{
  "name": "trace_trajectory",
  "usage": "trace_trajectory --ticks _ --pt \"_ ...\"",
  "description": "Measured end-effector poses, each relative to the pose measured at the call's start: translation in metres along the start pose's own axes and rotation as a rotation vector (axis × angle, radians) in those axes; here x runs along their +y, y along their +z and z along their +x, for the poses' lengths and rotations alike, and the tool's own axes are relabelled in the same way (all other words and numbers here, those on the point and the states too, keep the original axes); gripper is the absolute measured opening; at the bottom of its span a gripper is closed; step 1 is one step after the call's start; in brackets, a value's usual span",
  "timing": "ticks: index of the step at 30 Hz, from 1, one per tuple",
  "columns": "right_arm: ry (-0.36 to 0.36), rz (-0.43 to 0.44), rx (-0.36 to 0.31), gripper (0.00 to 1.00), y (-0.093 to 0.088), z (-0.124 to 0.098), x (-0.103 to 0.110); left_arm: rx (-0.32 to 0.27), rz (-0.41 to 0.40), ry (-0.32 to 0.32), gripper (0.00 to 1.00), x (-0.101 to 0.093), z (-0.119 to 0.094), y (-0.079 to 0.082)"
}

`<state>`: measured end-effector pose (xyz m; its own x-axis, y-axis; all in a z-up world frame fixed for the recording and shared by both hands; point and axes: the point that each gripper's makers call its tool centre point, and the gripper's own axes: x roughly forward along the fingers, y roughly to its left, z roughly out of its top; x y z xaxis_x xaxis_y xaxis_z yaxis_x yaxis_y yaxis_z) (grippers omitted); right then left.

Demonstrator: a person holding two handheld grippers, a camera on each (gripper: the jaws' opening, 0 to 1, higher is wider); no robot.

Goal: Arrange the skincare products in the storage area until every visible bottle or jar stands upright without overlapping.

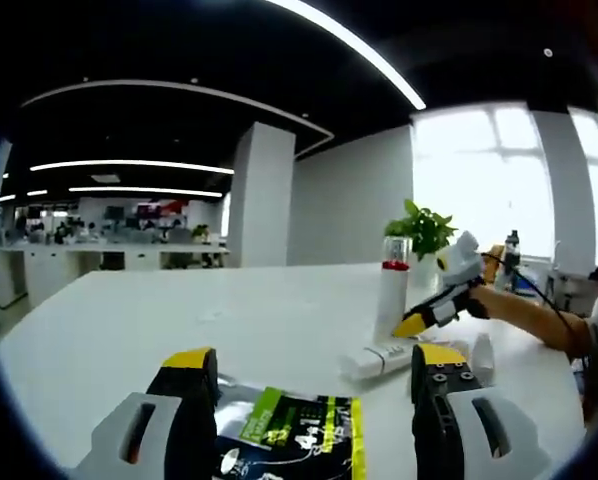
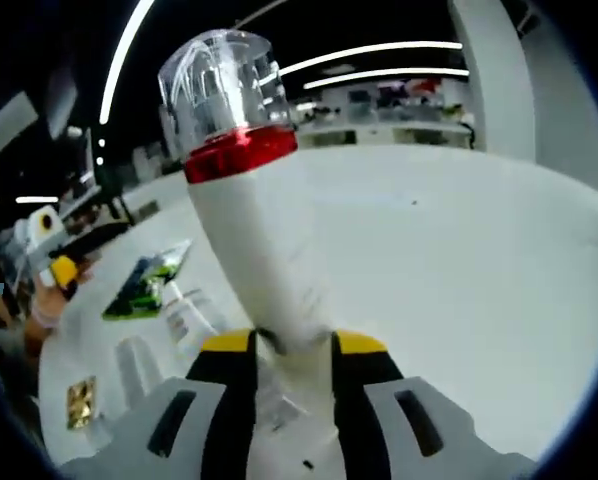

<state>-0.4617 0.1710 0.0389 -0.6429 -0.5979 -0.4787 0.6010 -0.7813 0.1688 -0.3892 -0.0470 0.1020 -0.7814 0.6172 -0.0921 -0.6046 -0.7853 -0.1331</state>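
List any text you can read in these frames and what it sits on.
No text reads for certain.
Green-and-black packet: large print, too blurred to read.
White bottle held in the right gripper: faint marks, unreadable.
Flat white box: no legible print.

Open-plan office: desk rows [image 1: 99,245], strip lights [image 1: 129,165]

The lower part of the white bottle [image 2: 269,280] is hidden between the right gripper's jaws. The green-and-black packet [image 1: 289,435] is cut off by the left gripper view's bottom edge, its print unreadable.
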Motion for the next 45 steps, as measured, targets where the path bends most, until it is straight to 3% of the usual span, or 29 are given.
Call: trace_trajectory --ticks 15,16,18,20,21,28,33,40,45 --pt "-0.012 -0.035 -0.031 0.28 0.007 0.009 -0.005 0.021 -0.008 -0.009 0.81 -0.001 0.004 -0.005" --pt "-0.006 -0.04 -0.032 0.3 0.008 0.008 -0.005 0.021 -0.008 -0.008 0.81 -0.001 0.004 -0.005" --pt "0.015 -0.048 -0.035 0.43 0.01 0.003 -0.003 0.022 -0.009 -0.005 0.81 0.0 0.003 -0.005" --pt "0.088 -0.033 -0.047 0.54 0.014 -0.006 0.008 0.022 -0.009 -0.004 0.81 0.001 0.003 -0.005" --pt "0.126 -0.025 -0.04 0.55 0.013 -0.011 0.013 0.022 -0.008 -0.004 0.81 0.001 0.003 -0.005" --pt "0.358 0.05 -0.012 0.49 0.012 -0.037 0.053 0.022 -0.006 -0.008 0.81 0.0 0.003 -0.004" --pt "0.425 0.01 -0.036 0.5 0.013 -0.033 0.084 0.024 -0.017 -0.012 0.81 0.001 0.003 -0.005" --pt "0.356 -0.169 -0.05 0.57 0.012 -0.011 0.103 0.032 -0.026 -0.012 0.8 0.002 0.003 -0.007" --pt "0.31 -0.216 -0.05 0.55 0.016 0.006 0.1 0.026 -0.032 -0.019 0.8 0.0 0.003 -0.006"
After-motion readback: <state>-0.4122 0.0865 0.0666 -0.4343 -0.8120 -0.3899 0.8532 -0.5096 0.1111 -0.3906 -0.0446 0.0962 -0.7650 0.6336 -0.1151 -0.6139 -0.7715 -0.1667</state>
